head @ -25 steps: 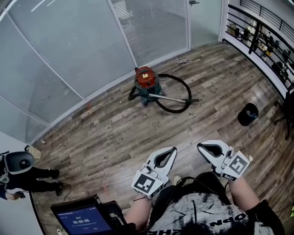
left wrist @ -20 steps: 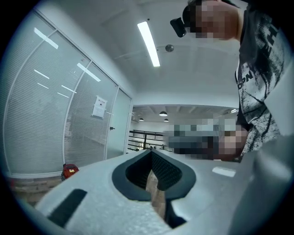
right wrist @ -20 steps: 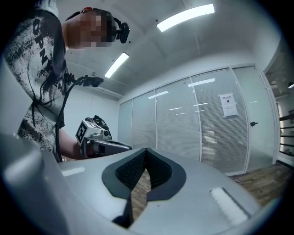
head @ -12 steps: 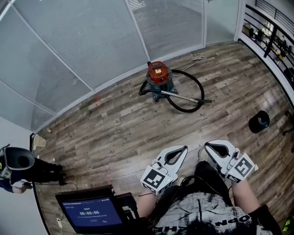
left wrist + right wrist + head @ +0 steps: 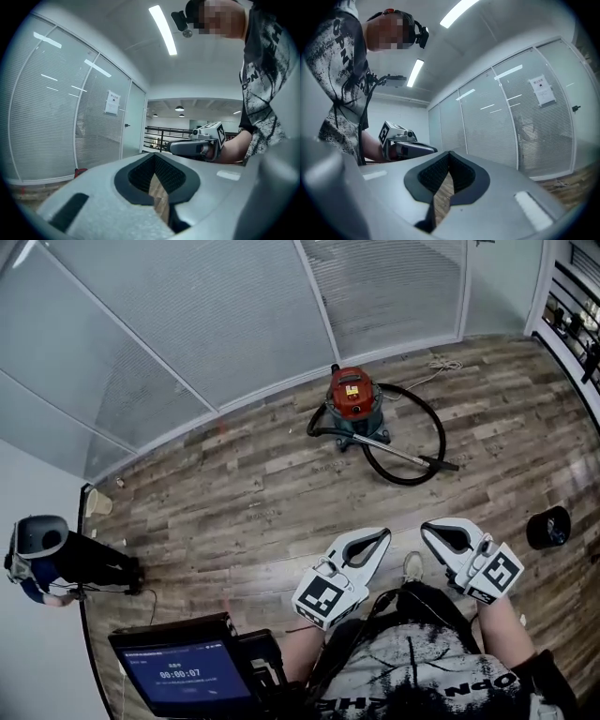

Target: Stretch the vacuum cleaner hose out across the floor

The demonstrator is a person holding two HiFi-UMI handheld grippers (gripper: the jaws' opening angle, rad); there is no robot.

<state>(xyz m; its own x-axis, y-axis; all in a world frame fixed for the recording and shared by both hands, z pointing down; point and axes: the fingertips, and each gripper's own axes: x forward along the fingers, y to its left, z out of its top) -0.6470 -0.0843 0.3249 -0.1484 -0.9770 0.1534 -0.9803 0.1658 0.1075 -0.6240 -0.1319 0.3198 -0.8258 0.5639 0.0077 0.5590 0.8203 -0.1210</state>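
Far across the floor (image 5: 234,512), by the glass wall (image 5: 187,324), the hose (image 5: 442,434) lies looped beside the red vacuum (image 5: 354,399). The left gripper (image 5: 382,536) and right gripper (image 5: 429,529) are both closed and empty, well apart from it. This looks like the approach. Next, the jaws must open at the hose's free end.

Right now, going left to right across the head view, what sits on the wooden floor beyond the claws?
Crouching person in dark clothes → red drum-shaped vacuum cleaner → black nozzle tip of its silver wand → round black bin. The looped black hose overlaps the cleaner, so omitted.
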